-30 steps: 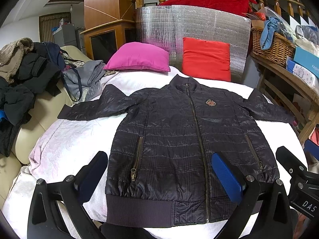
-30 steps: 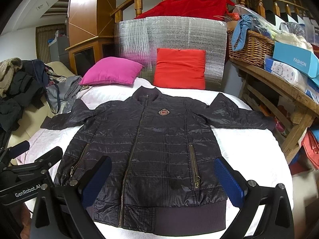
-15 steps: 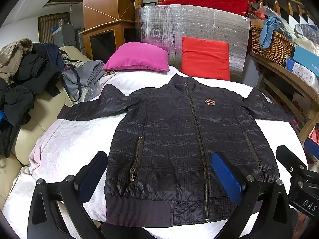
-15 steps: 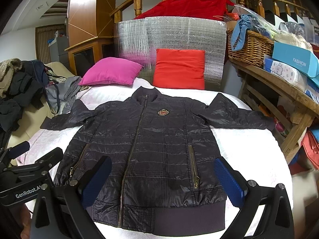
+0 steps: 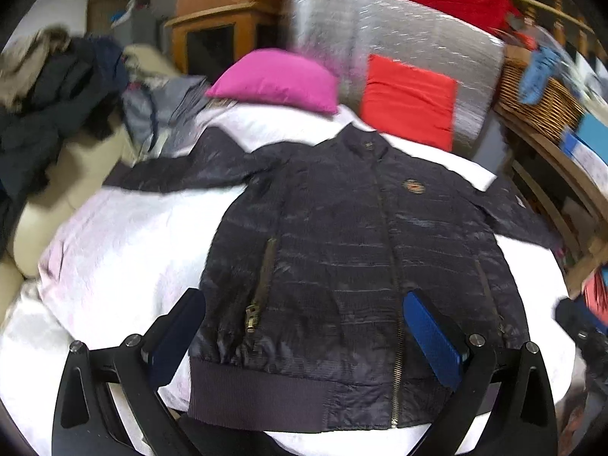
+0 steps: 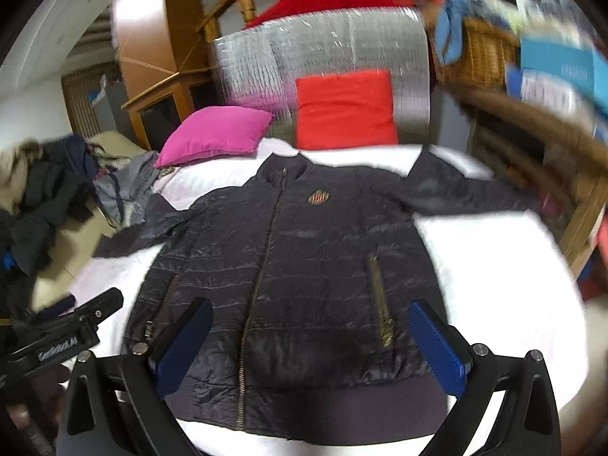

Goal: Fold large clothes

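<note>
Beyond both tongs [image 5: 304,336], flat jacket [image 5: 353,266]

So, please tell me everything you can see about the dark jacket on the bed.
The dark jacket lies flat and front-up on the white bed cover, collar away from the cameras, both sleeves spread sideways. It looks quilted with a slight sheen, zipped closed, and has a ribbed hem, two zipped pockets and a small chest badge. Nothing grips it: the left gripper and right gripper are open near the hem.
</note>
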The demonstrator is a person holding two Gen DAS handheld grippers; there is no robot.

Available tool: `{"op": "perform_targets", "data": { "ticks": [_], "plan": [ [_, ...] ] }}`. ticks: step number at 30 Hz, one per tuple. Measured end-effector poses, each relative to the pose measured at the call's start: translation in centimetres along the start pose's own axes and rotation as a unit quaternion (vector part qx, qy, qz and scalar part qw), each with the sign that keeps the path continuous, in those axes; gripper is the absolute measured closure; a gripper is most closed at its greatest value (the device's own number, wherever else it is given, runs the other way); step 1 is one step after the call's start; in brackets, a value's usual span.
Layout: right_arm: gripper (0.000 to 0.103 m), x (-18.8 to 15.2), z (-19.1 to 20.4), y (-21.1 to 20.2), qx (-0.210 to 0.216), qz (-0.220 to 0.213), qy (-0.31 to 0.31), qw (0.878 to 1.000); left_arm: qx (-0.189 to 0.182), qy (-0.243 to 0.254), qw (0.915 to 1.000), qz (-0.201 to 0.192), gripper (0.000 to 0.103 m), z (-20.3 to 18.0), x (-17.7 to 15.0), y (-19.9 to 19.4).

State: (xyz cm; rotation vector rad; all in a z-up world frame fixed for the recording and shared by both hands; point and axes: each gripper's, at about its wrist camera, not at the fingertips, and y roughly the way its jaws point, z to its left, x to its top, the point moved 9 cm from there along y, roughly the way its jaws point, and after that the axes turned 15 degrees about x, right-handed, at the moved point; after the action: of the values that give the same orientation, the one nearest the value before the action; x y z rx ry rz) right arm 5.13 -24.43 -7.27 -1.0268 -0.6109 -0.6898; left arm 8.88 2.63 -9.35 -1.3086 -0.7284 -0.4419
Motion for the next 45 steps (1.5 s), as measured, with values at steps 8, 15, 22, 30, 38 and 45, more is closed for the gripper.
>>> {"op": "perform_targets", "data": {
  "ticks": [8, 15, 22, 30, 38, 45],
  "plan": [
    [0.0, 2.2, -12.8, 0.9, 0.074, -0.025, 0.196, 0.977, 0.01, -0.067, 0.9966, 0.047, 0.0, 3.7, 0.5, 6.4],
    [0.0, 5.4, -29.1, 2.4, 0.104, -0.114, 0.412, 0.898, 0.056, -0.119, 0.9885, 0.075, 0.0, 7.8, 1.9, 11.7],
    [0.0, 9.2, -38.7, 5.4, 0.084, -0.158, 0.469, 0.865, 0.114, -0.167, 0.9728, 0.113, 0.0, 12.1, 1.6, 17.7],
    [0.028, 12.5, -45.4, 9.1, 0.033, -0.169, 0.49, 0.854, 0.134, -0.169, 0.9688, 0.122, 0.0, 13.2, 1.2, 20.8],
    [0.044, 13.9, -48.0, 10.6, -0.018, -0.156, 0.466, 0.871, 0.142, -0.166, 0.9681, 0.123, 0.0, 13.9, 1.0, 21.7],
    [0.092, 21.6, -44.2, 9.5, -0.121, -0.114, 0.314, 0.935, 0.137, -0.171, 0.9688, 0.115, 0.0, 14.8, 0.6, 21.9]
  ]
}}
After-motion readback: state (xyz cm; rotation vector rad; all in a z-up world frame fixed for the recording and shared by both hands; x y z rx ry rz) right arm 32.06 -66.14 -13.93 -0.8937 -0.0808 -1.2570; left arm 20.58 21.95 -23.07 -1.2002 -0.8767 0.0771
